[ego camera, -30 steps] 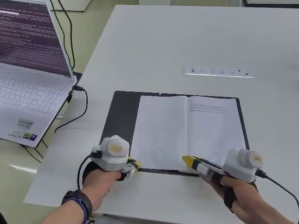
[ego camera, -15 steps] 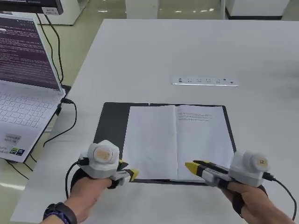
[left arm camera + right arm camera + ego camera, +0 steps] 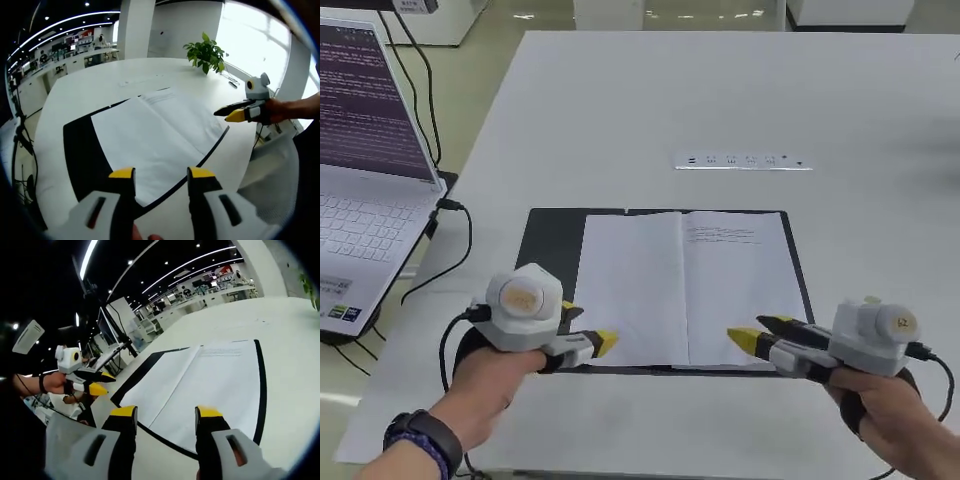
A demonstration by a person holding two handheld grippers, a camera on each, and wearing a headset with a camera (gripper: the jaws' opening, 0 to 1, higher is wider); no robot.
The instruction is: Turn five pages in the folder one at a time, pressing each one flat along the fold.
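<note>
Left jaws: your left gripper [image 3: 161, 174] is spread wide and holds nothing. Its yellow tips hang just off the folder's near edge, toward the left corner.
Right jaws: your right gripper [image 3: 166, 413] is also spread and empty. It points in at the folder's near edge on the right side, apart from the paper.
Why held so: this looks like a ready stance. The right tips are aimed at the bottom of the right page [image 3: 740, 285], probably to pick up that sheet, and the left waits where it could sweep in and press.
Folder: the folder [image 3: 552, 250] lies open and flat in front of you, with its black cover showing as a wide strip on the left.
Pages: the left page [image 3: 630, 290] is blank and lies flat. The right page has a few printed lines at its far end.
Fold: the fold [image 3: 682, 290] runs straight away from you down the middle, and neither gripper touches it.
Step in hand: no page is lifted, so a turn is about to start.
Table: the white table [image 3: 720, 90] carries a power strip [image 3: 745, 161] beyond the folder's far edge.
Laptop: the laptop [image 3: 360, 200] sits open, well to the folder's left.
</note>
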